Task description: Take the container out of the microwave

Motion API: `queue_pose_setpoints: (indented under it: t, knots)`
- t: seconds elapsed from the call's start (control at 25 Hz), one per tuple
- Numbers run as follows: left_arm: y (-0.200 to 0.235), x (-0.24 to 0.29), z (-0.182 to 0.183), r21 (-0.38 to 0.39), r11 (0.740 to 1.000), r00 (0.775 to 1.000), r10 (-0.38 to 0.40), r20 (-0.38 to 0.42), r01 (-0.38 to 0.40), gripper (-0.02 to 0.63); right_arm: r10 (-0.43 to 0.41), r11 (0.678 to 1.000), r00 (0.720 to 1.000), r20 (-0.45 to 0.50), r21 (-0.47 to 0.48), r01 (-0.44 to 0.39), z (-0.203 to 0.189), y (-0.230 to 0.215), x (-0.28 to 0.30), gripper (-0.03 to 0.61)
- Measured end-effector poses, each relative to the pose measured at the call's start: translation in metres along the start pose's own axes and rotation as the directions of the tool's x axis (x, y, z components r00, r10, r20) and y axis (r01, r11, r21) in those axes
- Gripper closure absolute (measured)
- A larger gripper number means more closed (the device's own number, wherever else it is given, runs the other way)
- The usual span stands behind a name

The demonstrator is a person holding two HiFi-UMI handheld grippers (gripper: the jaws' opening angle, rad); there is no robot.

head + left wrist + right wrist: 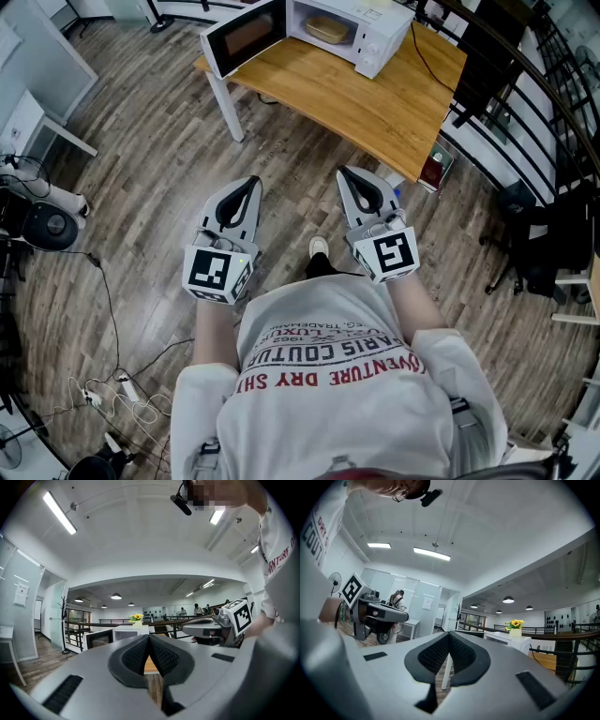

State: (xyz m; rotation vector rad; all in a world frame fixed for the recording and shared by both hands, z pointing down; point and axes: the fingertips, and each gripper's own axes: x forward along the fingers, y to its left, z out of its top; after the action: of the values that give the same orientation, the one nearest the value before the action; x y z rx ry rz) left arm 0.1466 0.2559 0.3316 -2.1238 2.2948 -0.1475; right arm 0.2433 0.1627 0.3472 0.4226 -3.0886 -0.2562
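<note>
A white microwave stands on the wooden table at the top of the head view, its door swung open to the left. Inside lies a tan container. My left gripper and right gripper are held level side by side over the floor, well short of the table. Both are shut with nothing between the pads. In the left gripper view the left gripper points toward the microwave, with the right gripper beside it. The right gripper shows closed pads too.
A black railing runs along the right behind the table. A dark red box sits on the floor by the table's near corner. Cables and a power strip lie at the lower left, and a dark chair stands at the right.
</note>
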Motion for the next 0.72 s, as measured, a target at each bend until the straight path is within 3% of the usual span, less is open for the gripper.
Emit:
queue_pose_setpoints:
  t: [0.72]
  knots:
    - [0.017, -0.024, -0.005, -0.014, 0.999, 0.999, 0.033, -0.012, -0.033, 0.601, 0.005, 1.000, 0.999, 0.040, 0.024, -0.006, 0.006, 0.019, 0.006, 0.549]
